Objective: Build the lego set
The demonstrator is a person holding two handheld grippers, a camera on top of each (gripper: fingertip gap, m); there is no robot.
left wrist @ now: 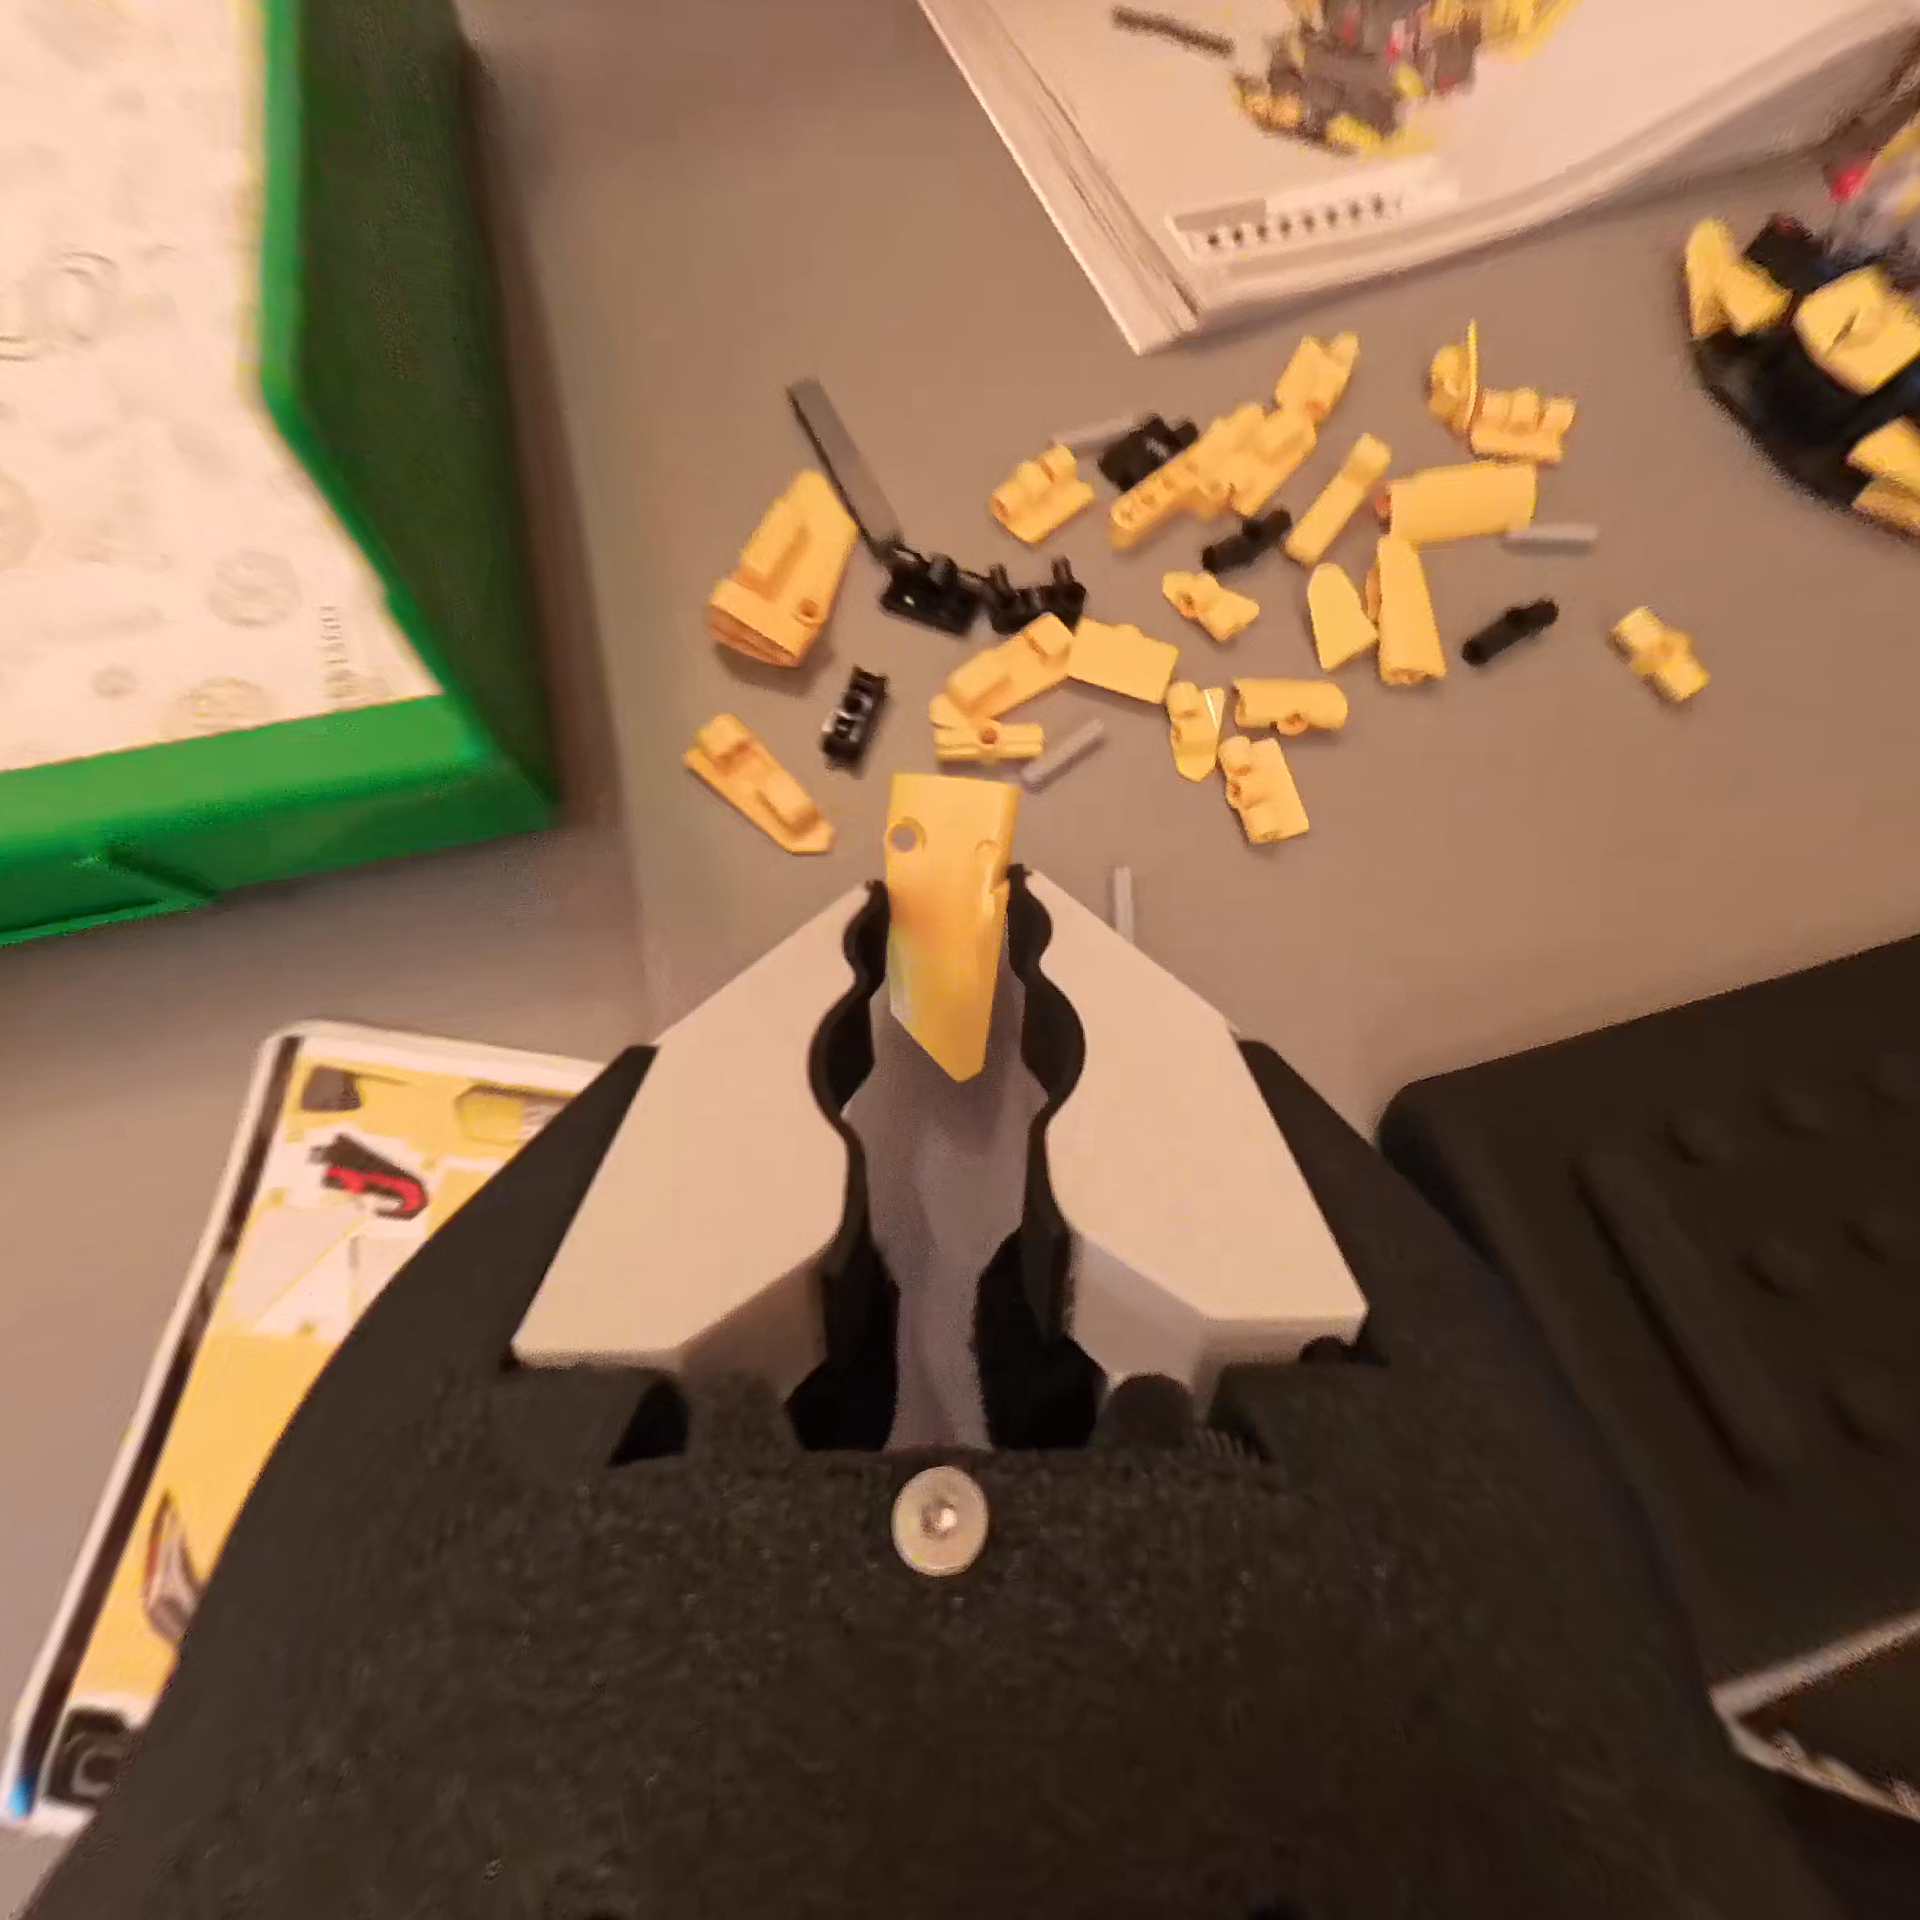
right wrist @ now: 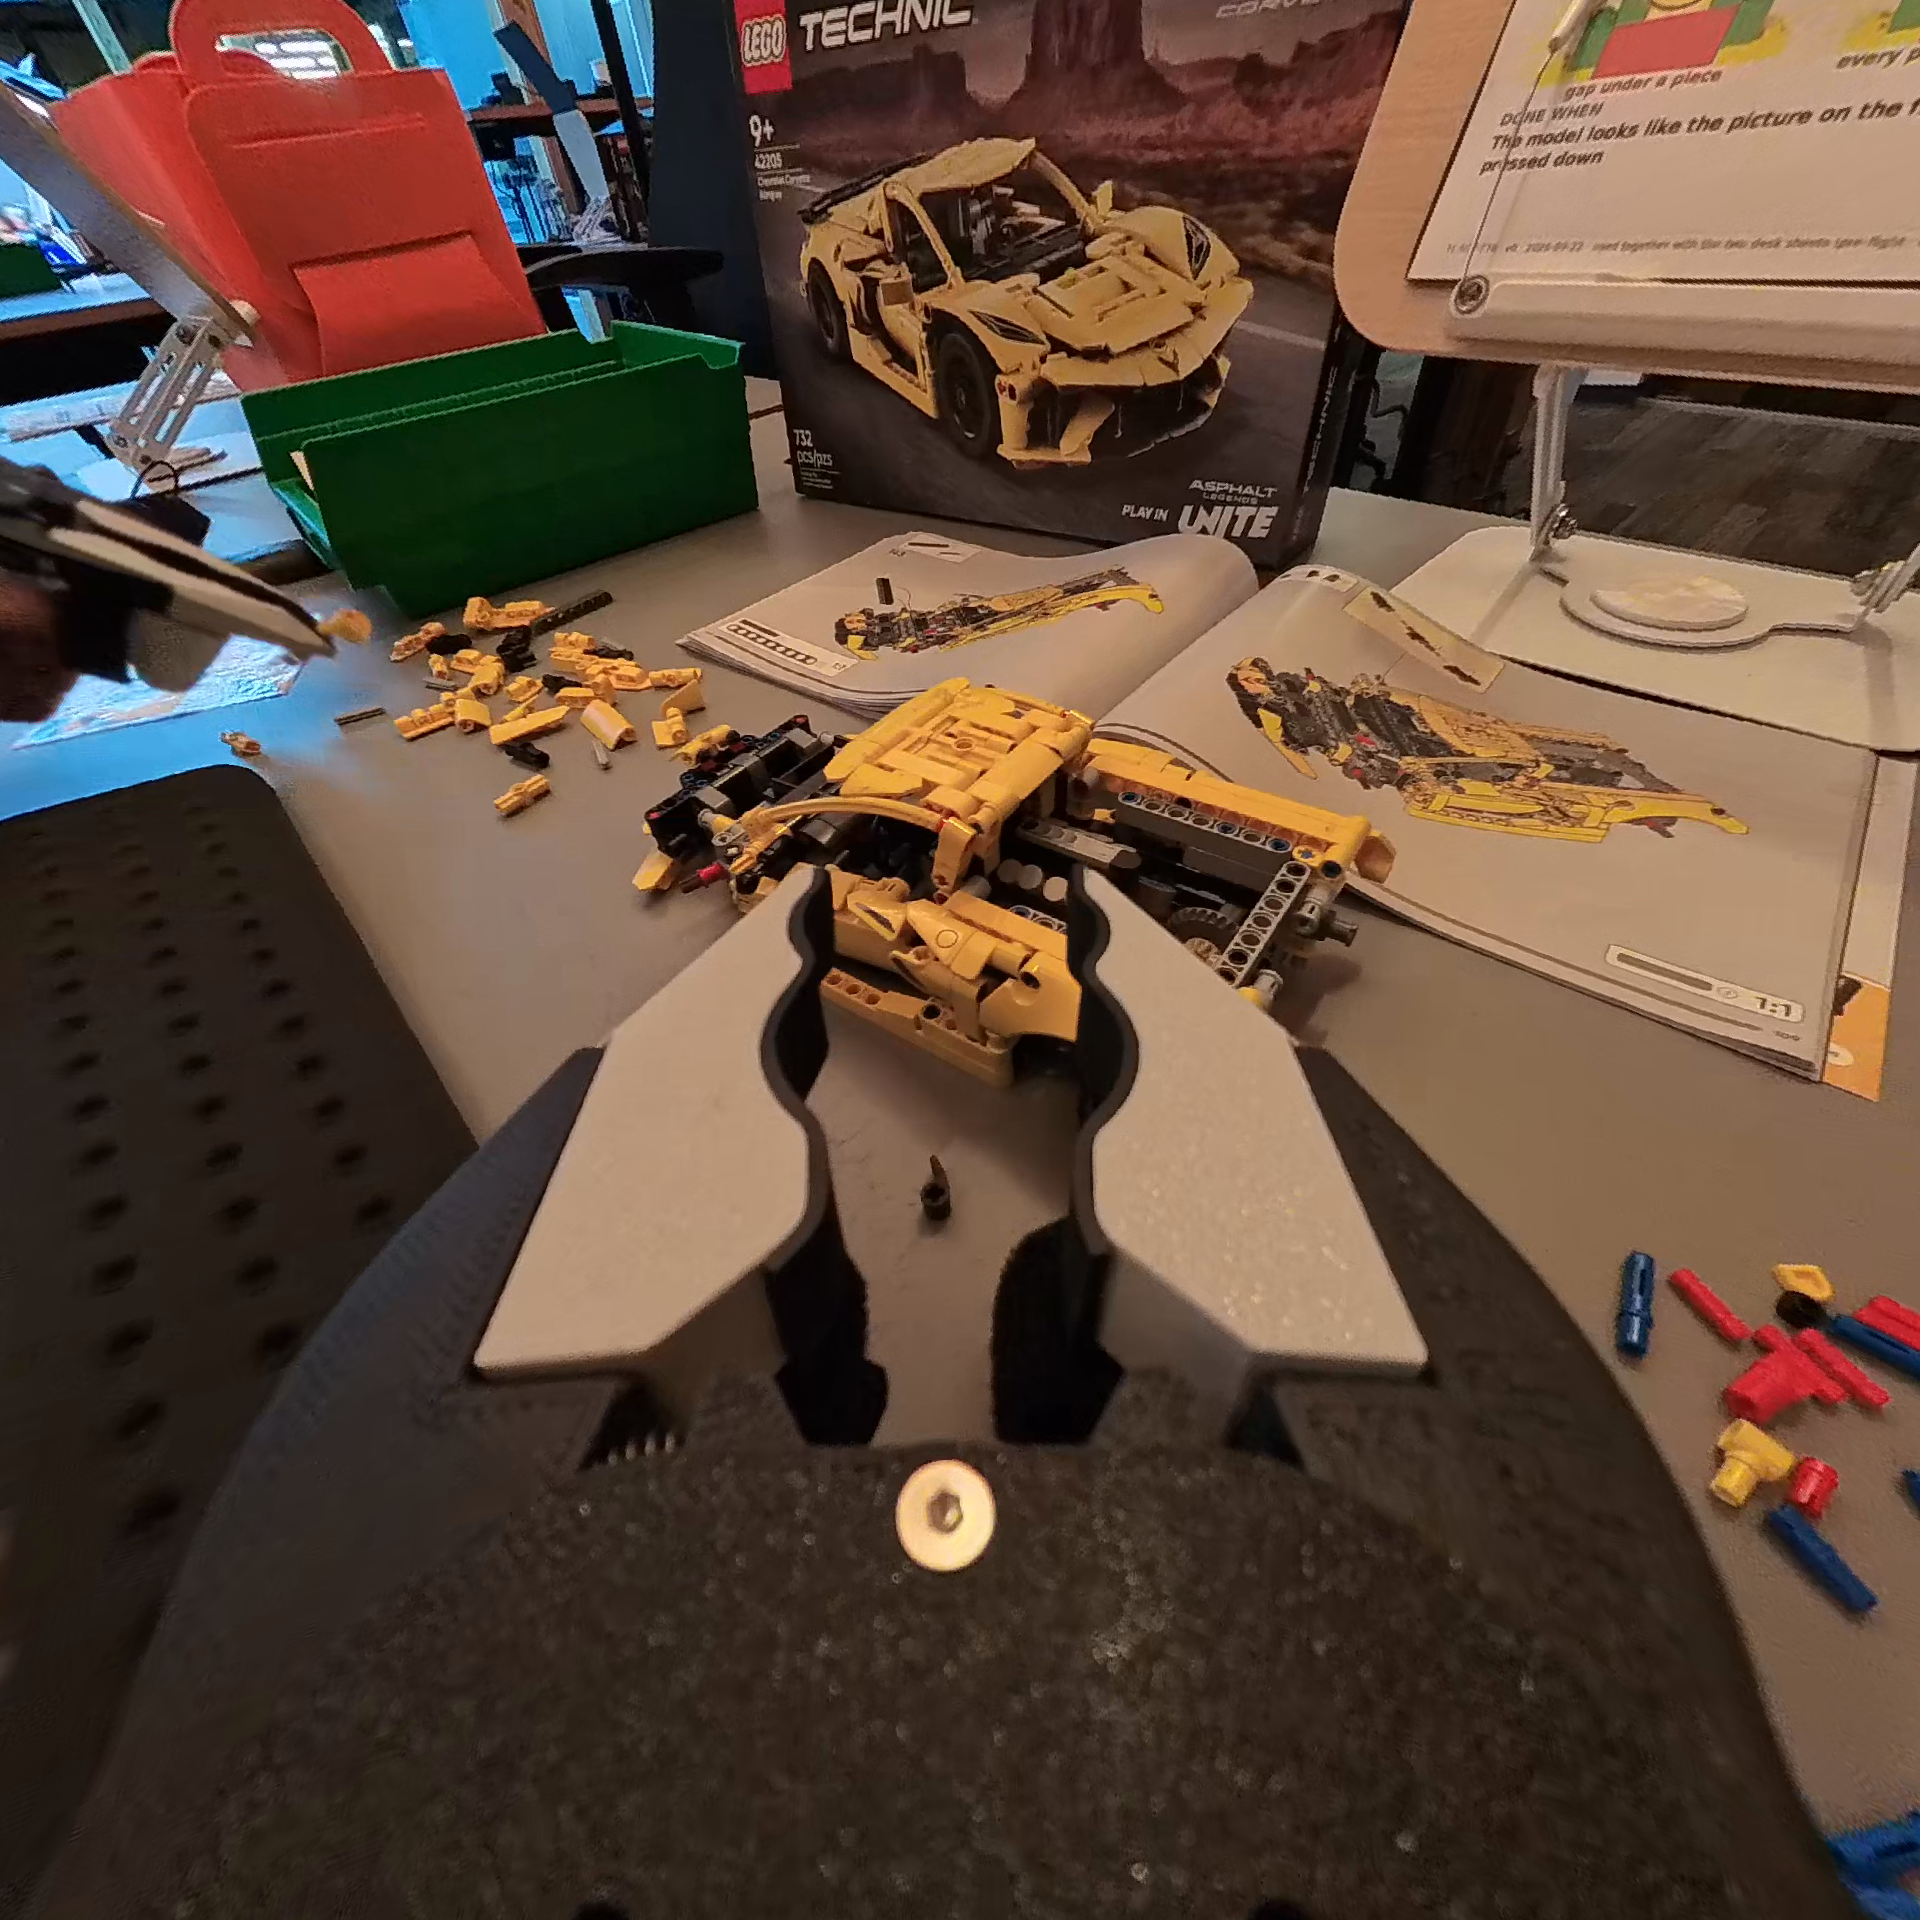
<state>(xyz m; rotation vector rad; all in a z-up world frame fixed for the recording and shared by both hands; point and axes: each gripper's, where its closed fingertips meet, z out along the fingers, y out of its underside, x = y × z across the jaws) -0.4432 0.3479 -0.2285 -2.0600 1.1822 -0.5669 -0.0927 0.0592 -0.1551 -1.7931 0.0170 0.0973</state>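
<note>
The half-built yellow car model [right wrist: 997, 831] lies on the grey table [right wrist: 499, 935], across the lower edge of the open instruction booklet [right wrist: 1455, 790], with the set's box [right wrist: 1049, 260] standing upright behind it. The right gripper [right wrist: 945, 914] hangs just in front of the model, its jaws spread wide and holding nothing, their tips at either side of the model's near end; a small dark pin [right wrist: 937, 1188] lies on the table between the fingers. To the left, a loose scatter of yellow and black pieces [left wrist: 1143, 582] is spread over the table. Above the near edge of that scatter the left gripper [left wrist: 951, 904] is clamped on a yellow curved panel piece [left wrist: 951, 914], which sticks out past the fingertips with its holed end forward. A green tray [left wrist: 395, 416] sits left of the scatter, a sticker sheet [left wrist: 208, 1299] lies near the left gripper, and red, blue and yellow pins [right wrist: 1787, 1382] lie well to the right
</note>
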